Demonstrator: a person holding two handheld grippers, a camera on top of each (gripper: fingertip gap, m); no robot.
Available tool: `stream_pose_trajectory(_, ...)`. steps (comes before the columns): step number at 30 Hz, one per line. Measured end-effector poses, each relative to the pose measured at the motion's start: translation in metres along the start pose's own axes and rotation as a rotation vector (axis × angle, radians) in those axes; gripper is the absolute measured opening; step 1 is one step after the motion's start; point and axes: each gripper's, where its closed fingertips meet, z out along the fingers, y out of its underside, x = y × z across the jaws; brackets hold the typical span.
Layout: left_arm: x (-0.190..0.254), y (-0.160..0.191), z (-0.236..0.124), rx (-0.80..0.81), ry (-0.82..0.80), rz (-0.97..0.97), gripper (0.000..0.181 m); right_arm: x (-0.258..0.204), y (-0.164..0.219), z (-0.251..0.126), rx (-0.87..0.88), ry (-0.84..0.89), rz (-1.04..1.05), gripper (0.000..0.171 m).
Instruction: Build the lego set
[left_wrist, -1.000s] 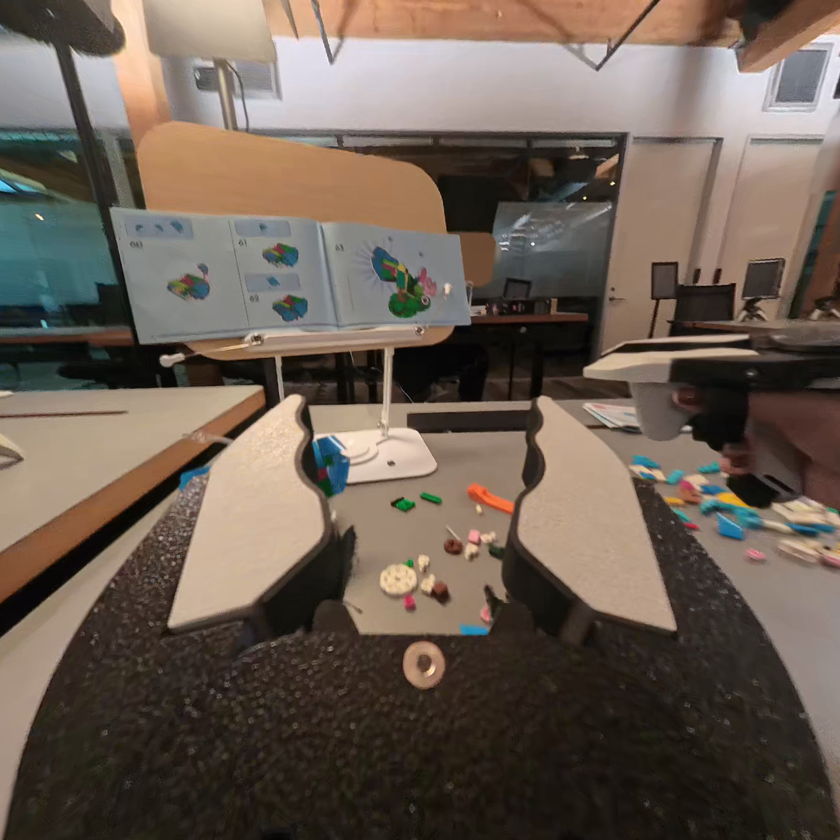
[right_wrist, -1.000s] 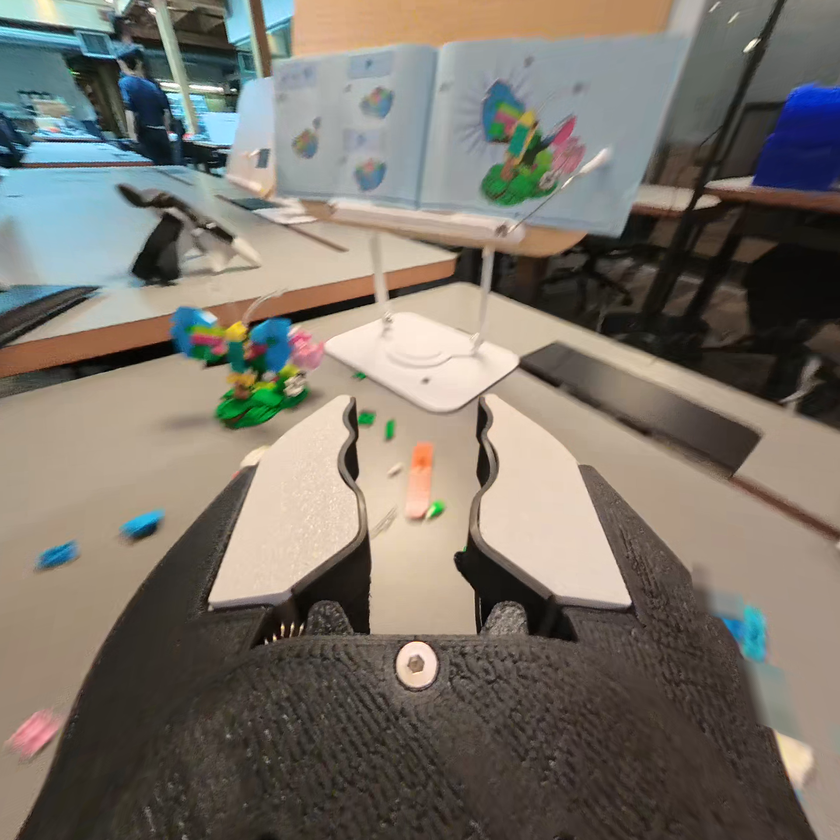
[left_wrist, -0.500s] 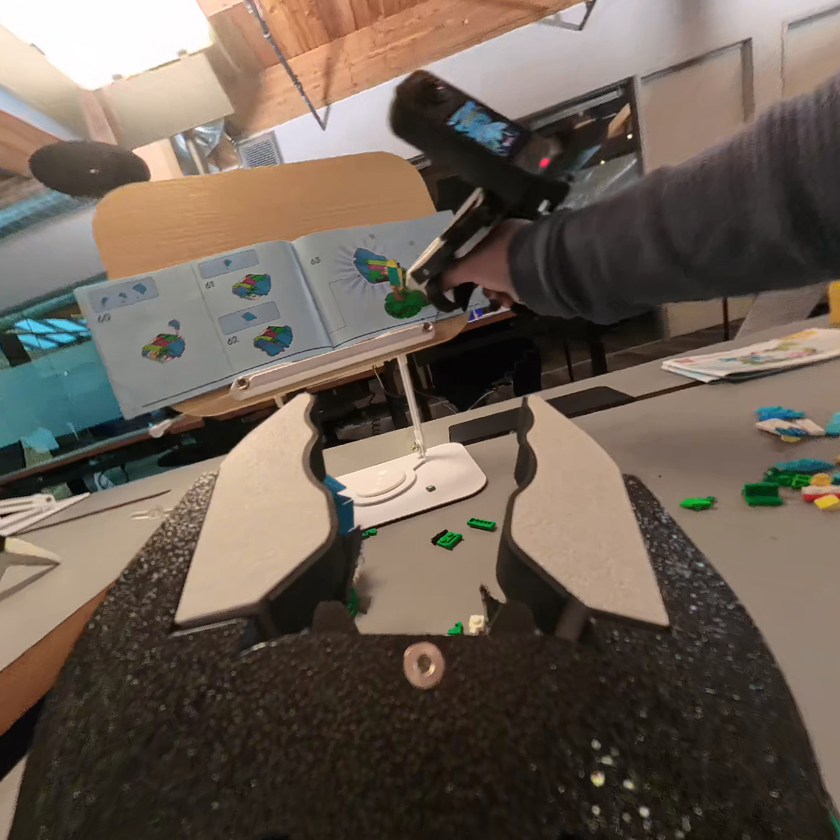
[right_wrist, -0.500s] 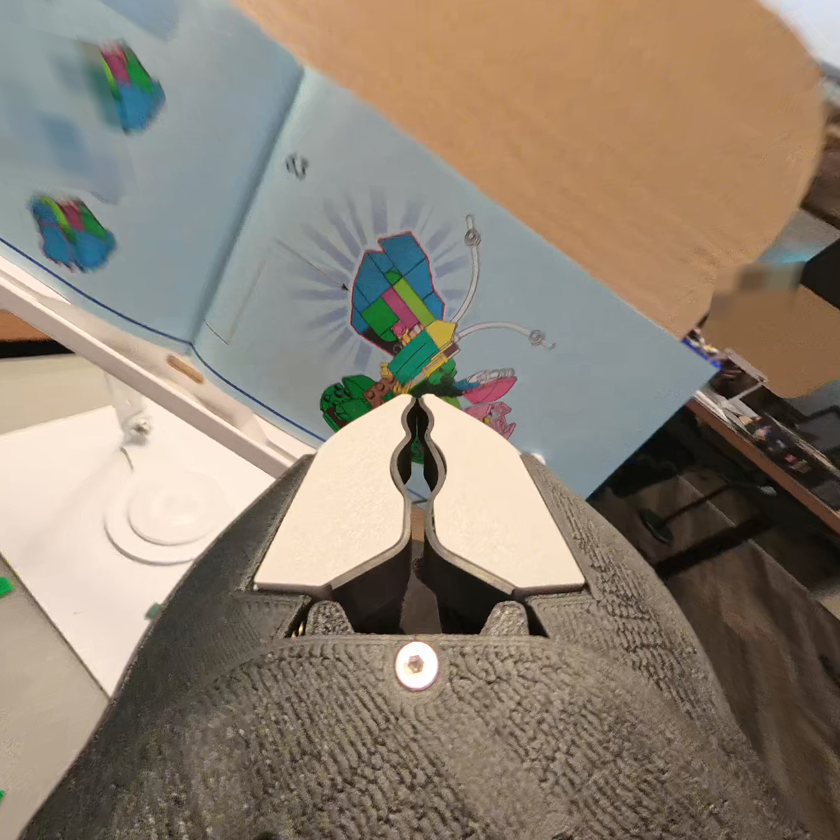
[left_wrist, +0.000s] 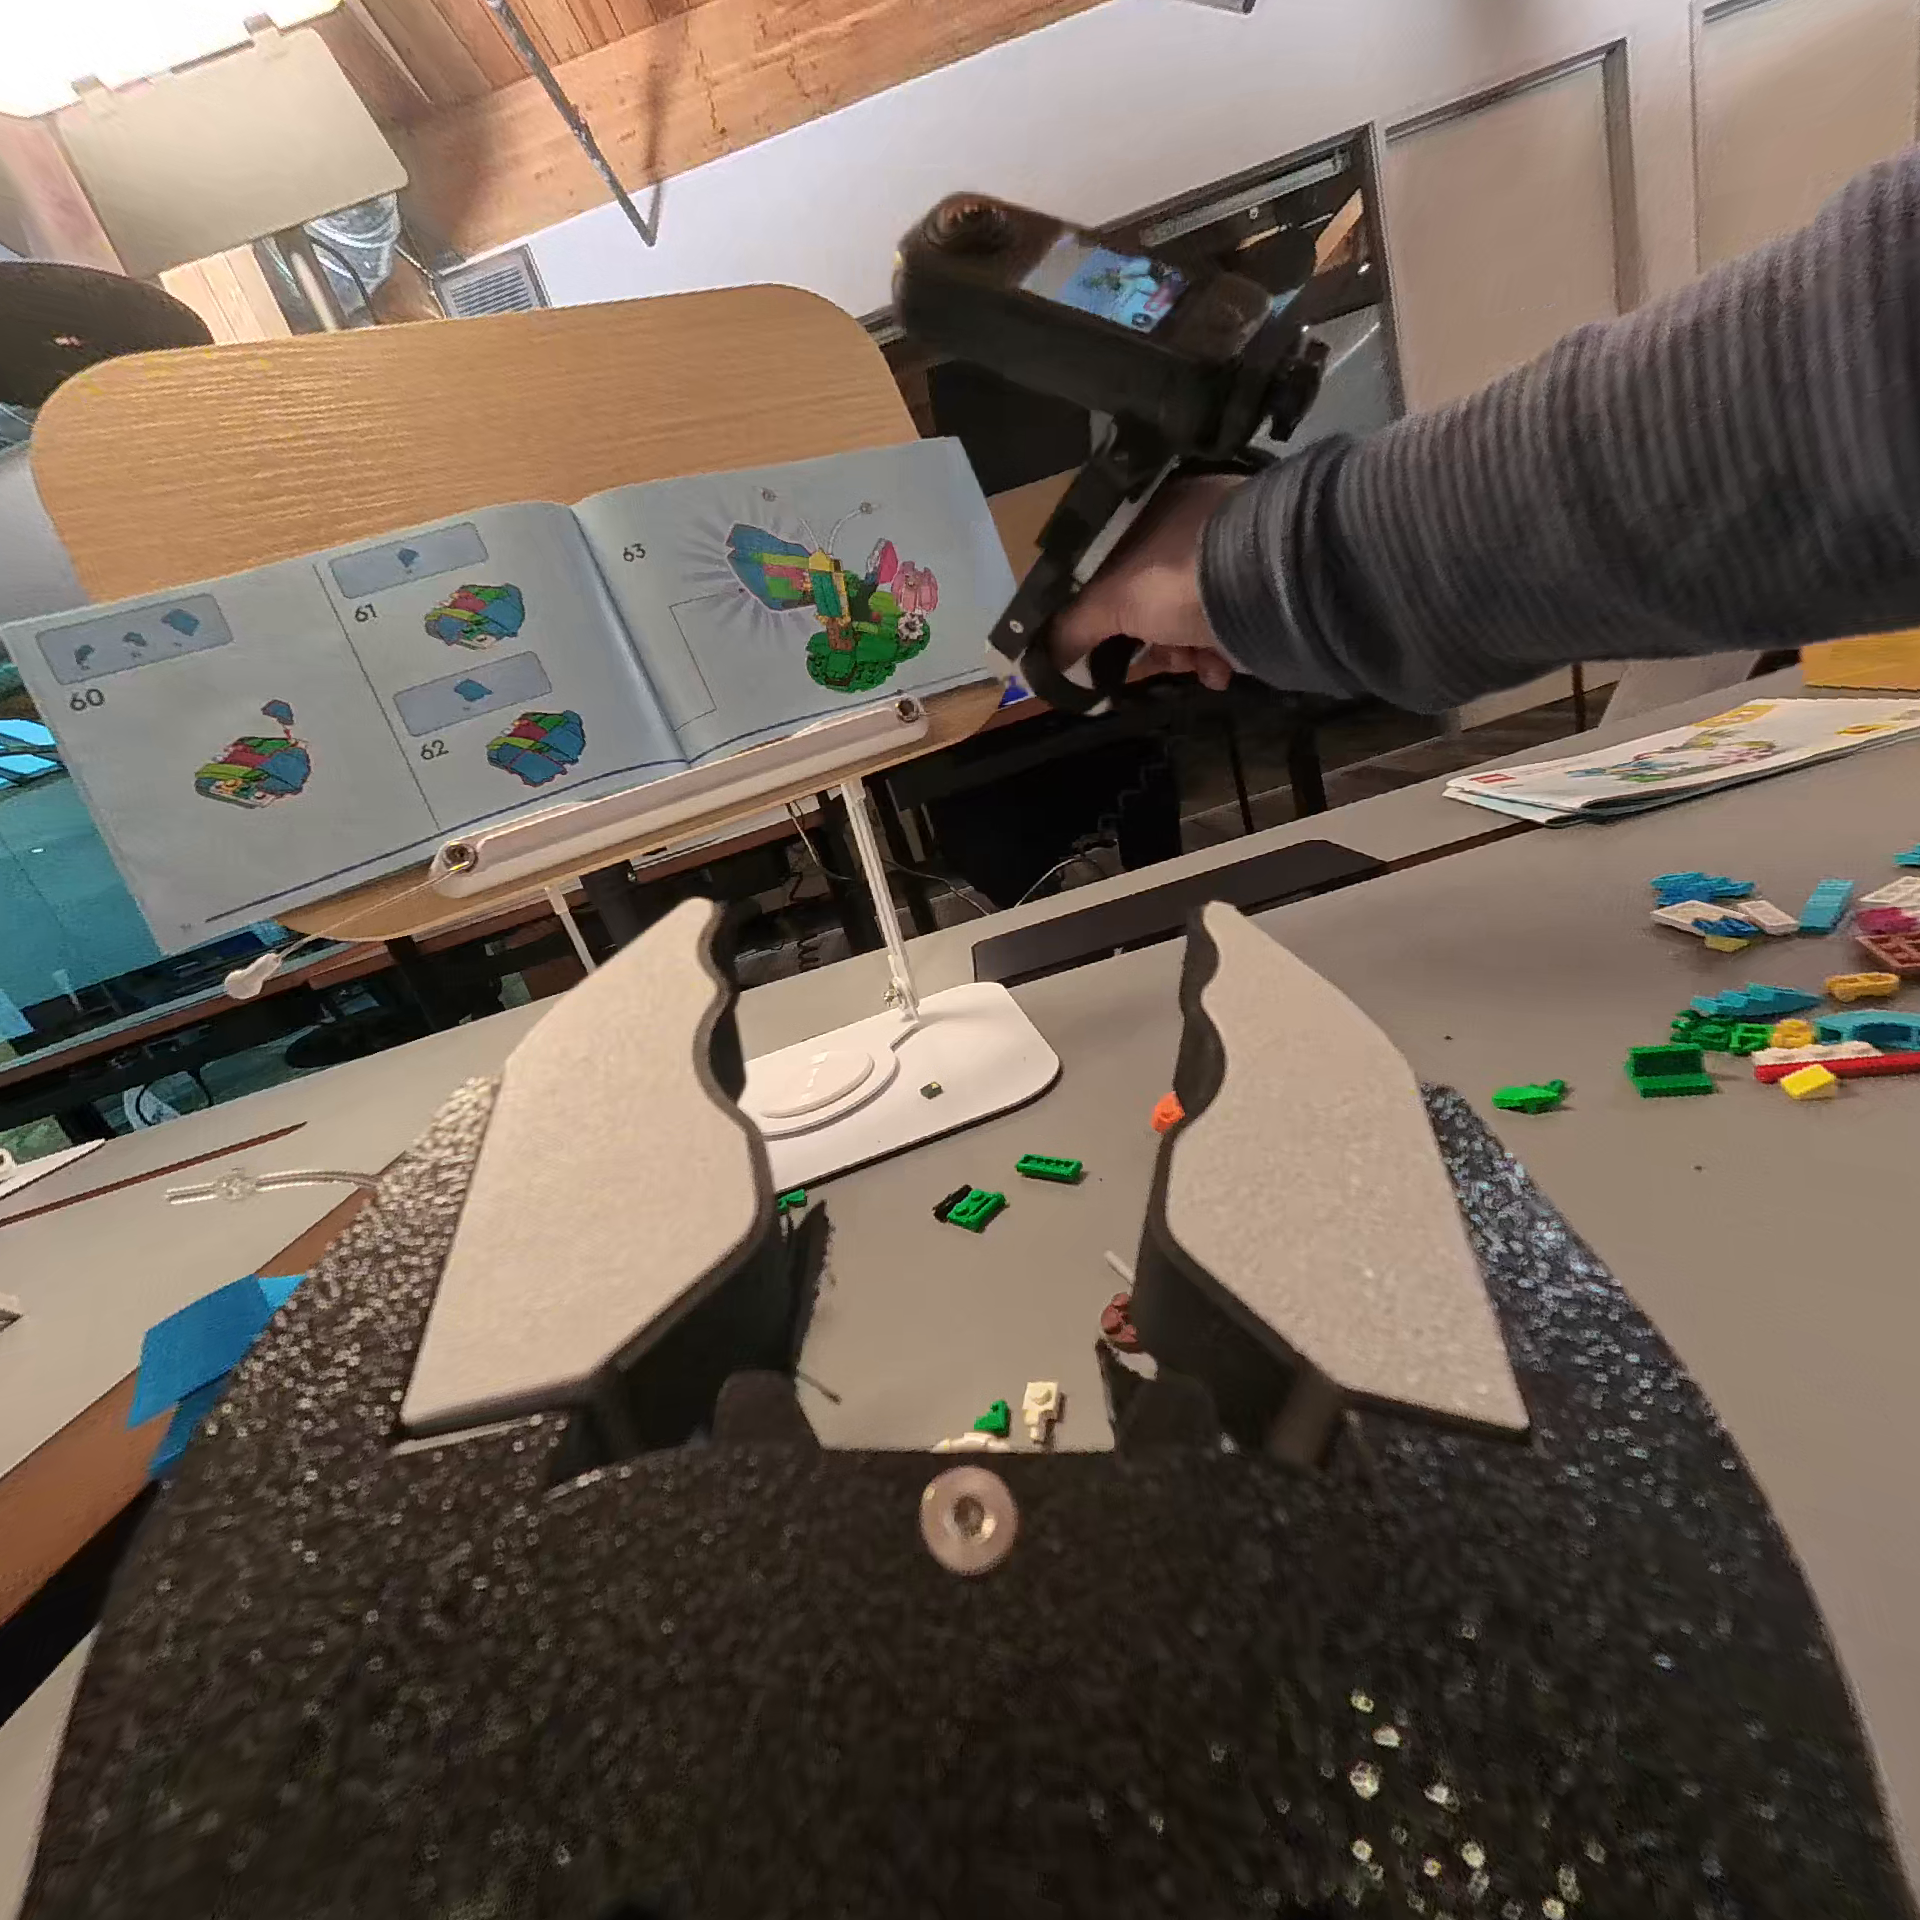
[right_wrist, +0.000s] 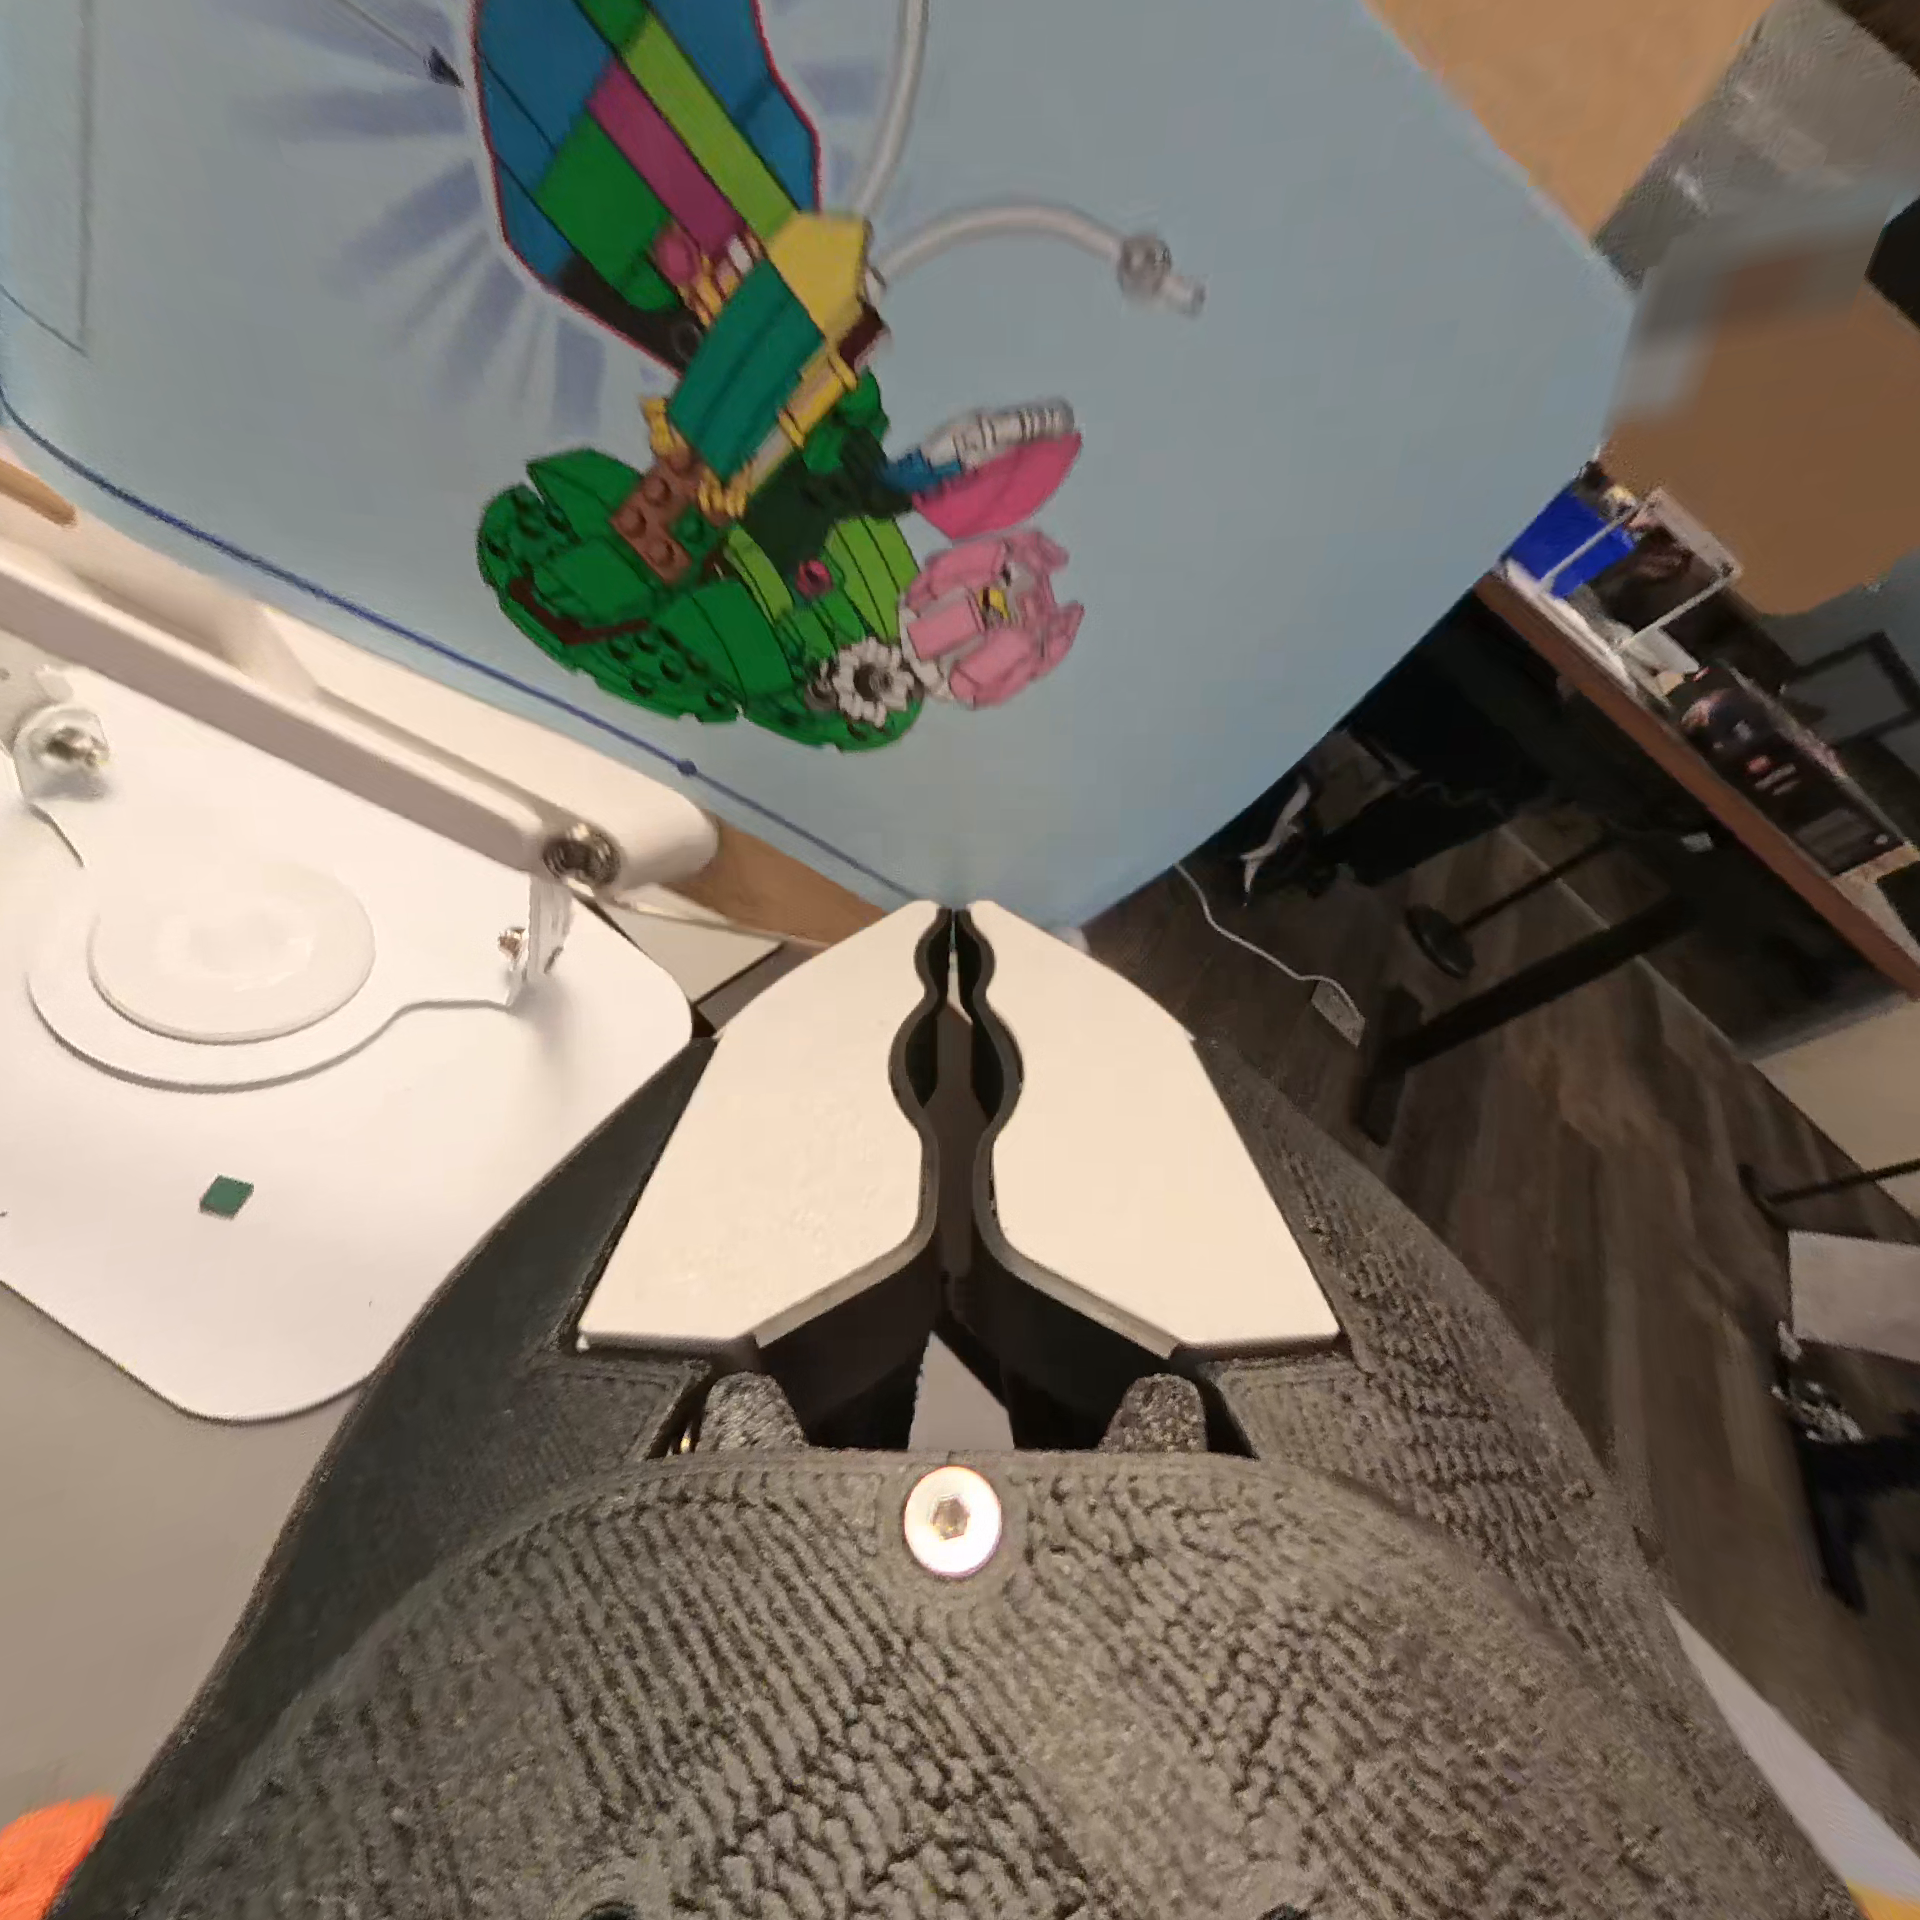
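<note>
Lego booklet corner pinched in right gripper jaws; left gripper jaws wide, empty.

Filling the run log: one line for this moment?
right gripper: shut on instruction booklet page corner | left gripper: open, above table | loose bricks: untouched

The left gripper has a rough, grainy black plastic body, matt pale-grey finger plates with a fine pebbled grain, and a shiny metal screw. The right gripper looks alike, its black shell ridged in layered lines. The booklet is smooth pale-blue paper on a wood-grain board, held by a smooth white stand. The worktop is matt grey with a wood edge; the bricks on it are glossy plastic. The sleeve is ribbed grey knit
</note>
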Motion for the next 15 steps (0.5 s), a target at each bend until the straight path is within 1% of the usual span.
stream_pose_trajectory(5, -0.002, 0.003, 0.001, -0.010, -0.001, -0.016, 0.081, 0.000, 0.049, 0.005, -0.073, -0.037, 0.059, 0.000)
stream_pose_trajectory(6, -0.003, 0.003, 0.001, -0.012, -0.004, -0.023, 0.081, -0.001, 0.052, 0.005, -0.037, -0.058, 0.100, 0.003)
stream_pose_trajectory(7, -0.004, 0.004, 0.001, -0.013, -0.006, -0.031, 0.081, -0.003, 0.047, 0.003, 0.048, -0.094, 0.161, 0.008)
stream_pose_trajectory(9, -0.005, 0.005, 0.001, -0.017, -0.010, -0.042, 0.080, -0.003, 0.025, -0.010, 0.288, -0.195, 0.328, 0.024)
stream_pose_trajectory(11, -0.005, 0.005, 0.002, -0.019, -0.008, -0.045, 0.080, 0.005, 0.012, -0.020, 0.441, -0.256, 0.489, 0.036)
stream_pose_trajectory(12, -0.005, 0.005, 0.002, -0.019, -0.007, -0.042, 0.080, 0.008, 0.010, -0.021, 0.479, -0.286, 0.551, 0.041)
stream_pose_trajectory(13, -0.004, 0.005, 0.002, -0.019, -0.005, -0.036, 0.080, 0.008, 0.009, -0.020, 0.503, -0.334, 0.605, 0.042)
stream_pose_trajectory(15, -0.004, 0.005, 0.002, -0.020, -0.004, -0.027, 0.079, 0.007, 0.008, -0.015, 0.502, -0.415, 0.704, 0.044)
